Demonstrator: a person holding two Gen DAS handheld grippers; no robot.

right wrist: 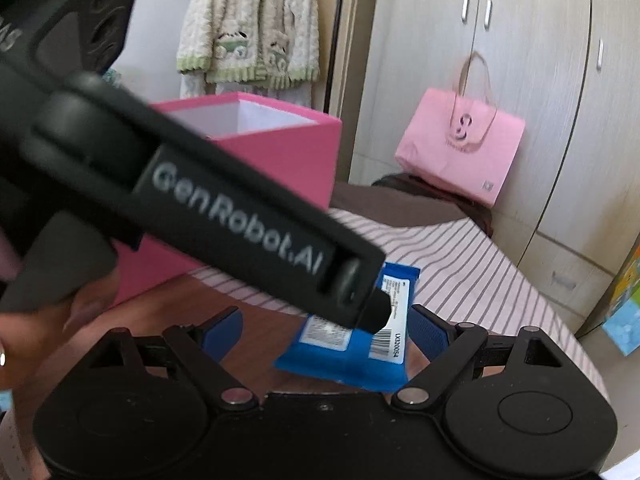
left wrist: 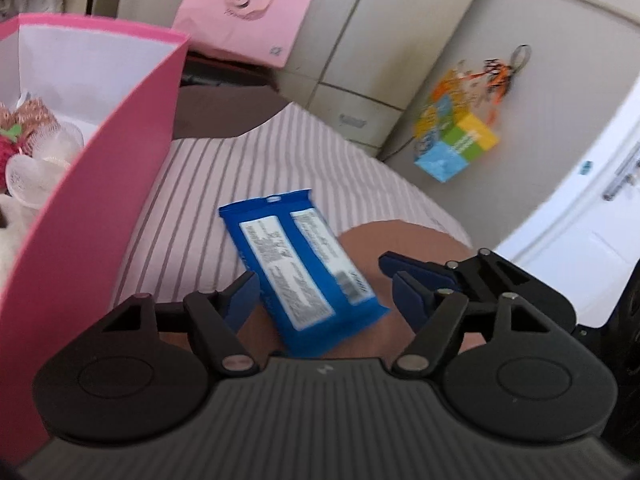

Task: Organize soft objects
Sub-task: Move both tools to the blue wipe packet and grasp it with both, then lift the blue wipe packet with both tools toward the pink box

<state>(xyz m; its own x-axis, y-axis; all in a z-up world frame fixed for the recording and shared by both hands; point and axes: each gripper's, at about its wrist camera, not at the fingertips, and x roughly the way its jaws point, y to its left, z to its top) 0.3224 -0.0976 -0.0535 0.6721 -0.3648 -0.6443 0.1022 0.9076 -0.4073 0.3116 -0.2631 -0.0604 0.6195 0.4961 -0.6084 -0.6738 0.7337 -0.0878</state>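
Note:
A blue soft pack with white labels (left wrist: 304,268) lies on the striped cloth and brown surface. My left gripper (left wrist: 324,292) is open, with the pack's near end between its blue fingers. In the right wrist view the same pack (right wrist: 352,344) lies between the open fingers of my right gripper (right wrist: 328,332). The left gripper's black body (right wrist: 200,208) crosses that view above the pack. A pink open box (left wrist: 100,184) stands at the left with soft items inside (left wrist: 32,148); it also shows in the right wrist view (right wrist: 280,152).
A pink paper bag (left wrist: 244,12) leans against the wardrobe (left wrist: 360,40); the bag also shows in the right wrist view (right wrist: 460,148). A colourful cube box (left wrist: 456,140) sits on the floor at the right. A knitted garment (right wrist: 248,24) hangs at the back.

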